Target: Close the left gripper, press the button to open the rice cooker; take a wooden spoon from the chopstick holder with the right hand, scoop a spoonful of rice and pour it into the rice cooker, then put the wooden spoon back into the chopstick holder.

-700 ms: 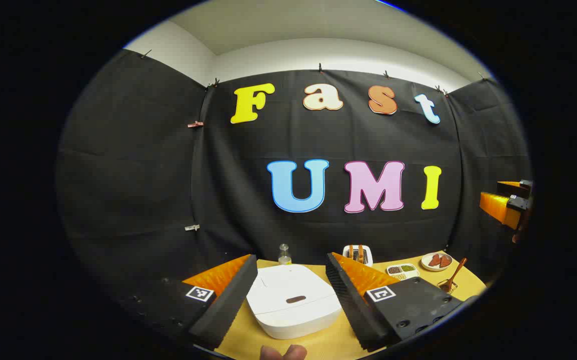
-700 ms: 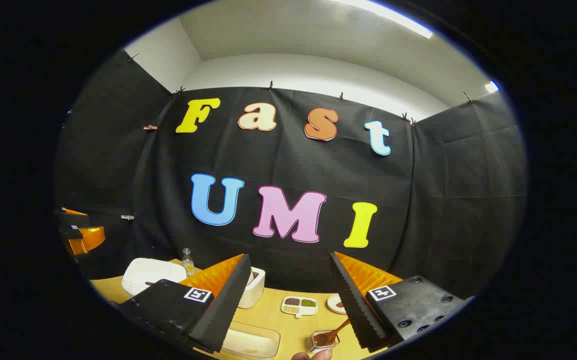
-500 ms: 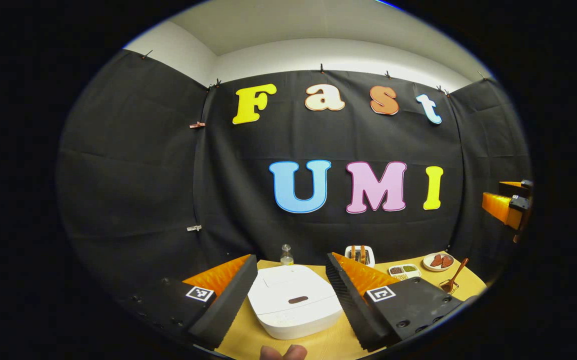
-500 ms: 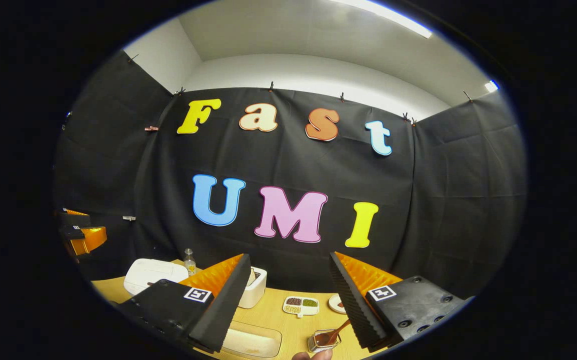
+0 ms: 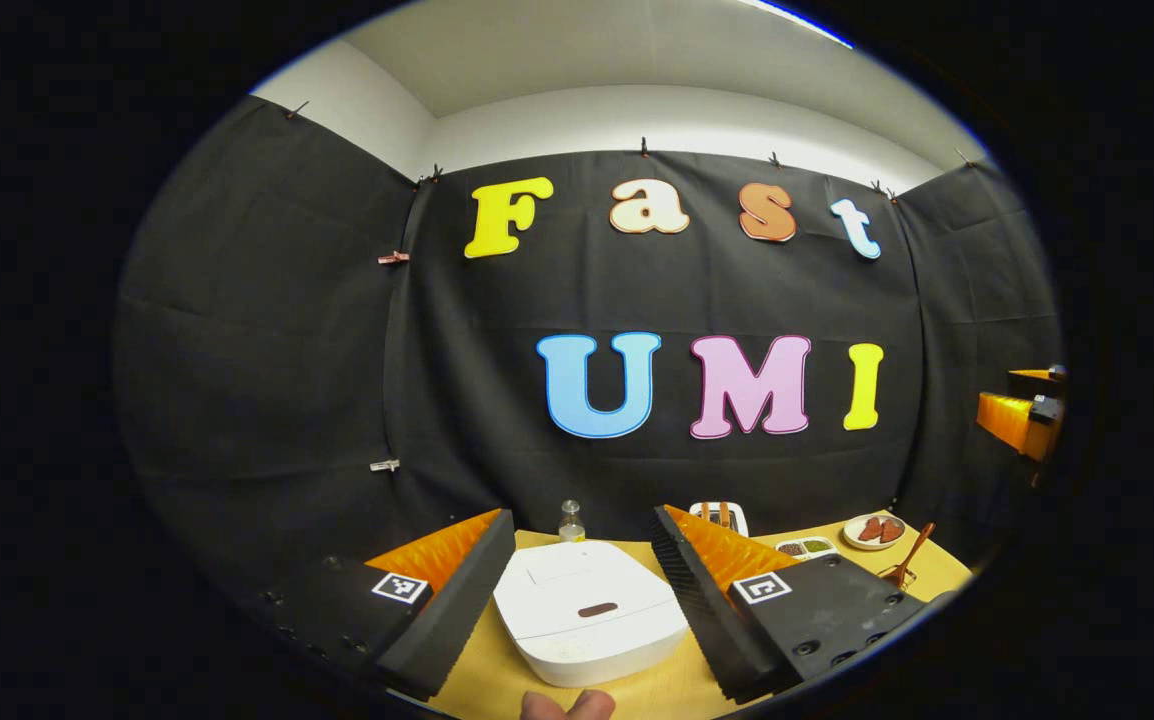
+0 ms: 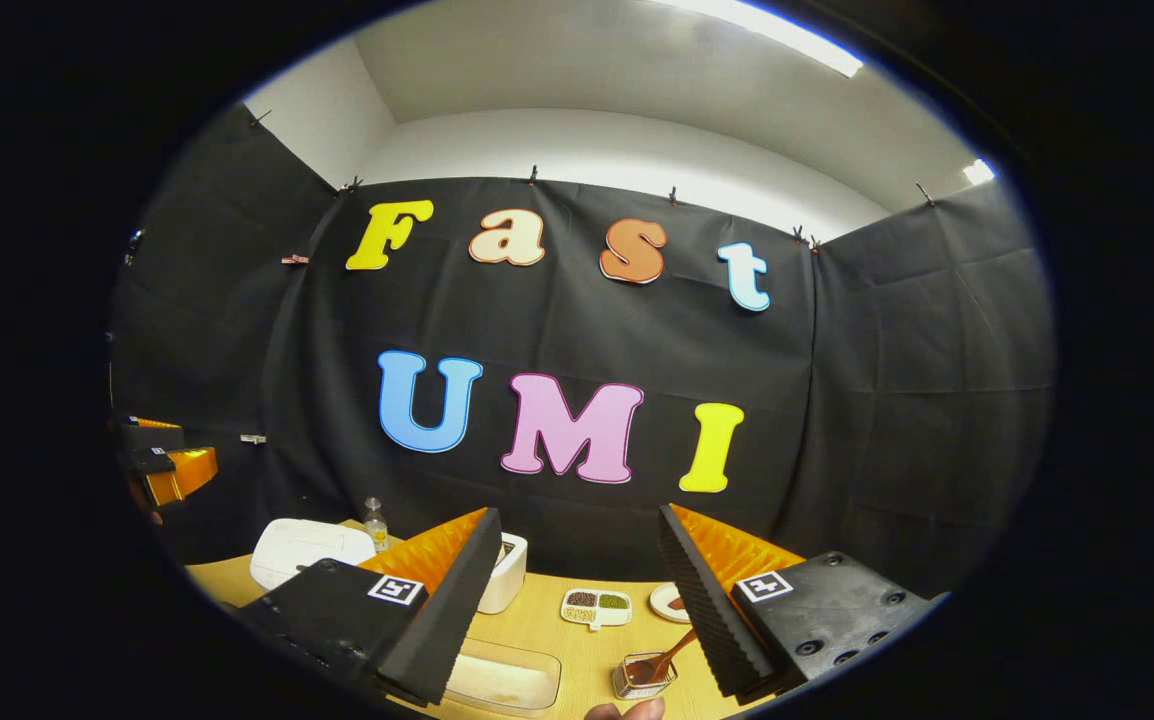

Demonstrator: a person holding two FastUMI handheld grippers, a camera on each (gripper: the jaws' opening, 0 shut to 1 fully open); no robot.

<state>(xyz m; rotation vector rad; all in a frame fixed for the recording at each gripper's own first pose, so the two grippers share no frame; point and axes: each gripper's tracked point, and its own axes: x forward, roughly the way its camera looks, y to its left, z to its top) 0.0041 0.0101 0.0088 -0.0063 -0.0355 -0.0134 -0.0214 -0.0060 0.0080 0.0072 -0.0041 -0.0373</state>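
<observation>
We hold both tools with fingers apart above the surface [image 5: 497, 680], the left tool [image 5: 582, 600] over the shut rice cooker [image 5: 587, 625], the right tool [image 6: 577, 600] near the wooden spoon [image 6: 665, 660] in its chopstick holder [image 6: 629, 684].

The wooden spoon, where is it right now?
In the right gripper view the wooden spoon leans in the small holder on the table, between the right gripper's open fingers, right of the clear tray.

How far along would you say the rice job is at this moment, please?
Nothing looks done yet. The rice cooker has its lid down, and the left gripper hovers before it with jaws open. The wooden spoon stands in its holder, untouched by the open right gripper. Pressing, scooping, pouring and returning remain.
</observation>
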